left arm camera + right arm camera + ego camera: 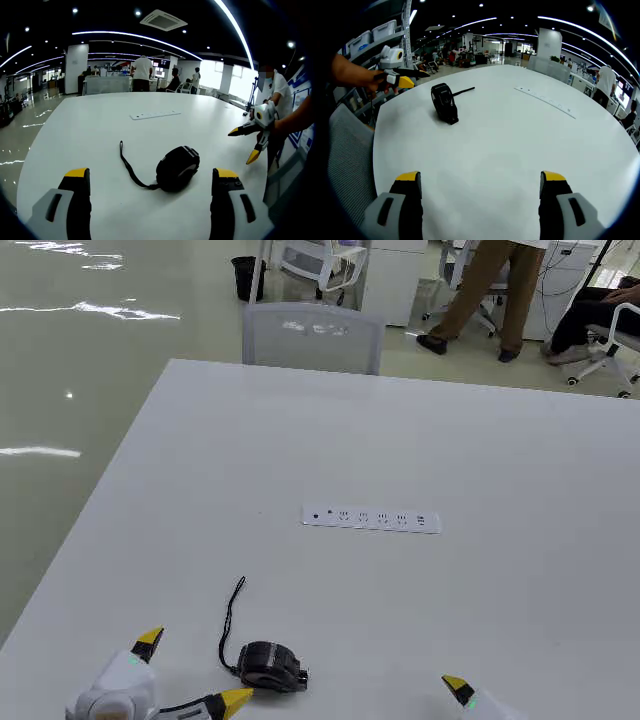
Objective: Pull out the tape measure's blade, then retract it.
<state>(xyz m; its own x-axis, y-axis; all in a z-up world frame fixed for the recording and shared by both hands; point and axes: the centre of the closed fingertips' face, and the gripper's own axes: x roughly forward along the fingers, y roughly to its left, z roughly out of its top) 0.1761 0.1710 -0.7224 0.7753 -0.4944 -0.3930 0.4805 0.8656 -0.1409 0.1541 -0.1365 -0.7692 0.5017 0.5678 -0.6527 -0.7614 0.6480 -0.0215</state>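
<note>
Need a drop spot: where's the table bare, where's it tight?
Bare: table between tape measure and right gripper; also everything beyond the power strip to the far edge. Tight: near-left corner, where the open left gripper sits by the tape measure and its strap.

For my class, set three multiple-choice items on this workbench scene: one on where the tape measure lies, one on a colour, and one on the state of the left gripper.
1. Where does the tape measure lie?
A. Hanging off the far edge
B. On the white table, just ahead of the left gripper
C. Held up in the air

2. What colour is its case?
A. Black
B. Yellow
C. Red

3. The left gripper's jaws are:
A. shut on the tape measure
B. shut, gripping nothing
C. open, gripping nothing

Answers:
1 B: the left gripper view shows it resting on the tabletop ahead of the jaws.
2 A: the case looks black in all three views.
3 C: a wide gap separates the yellow tips.
</note>
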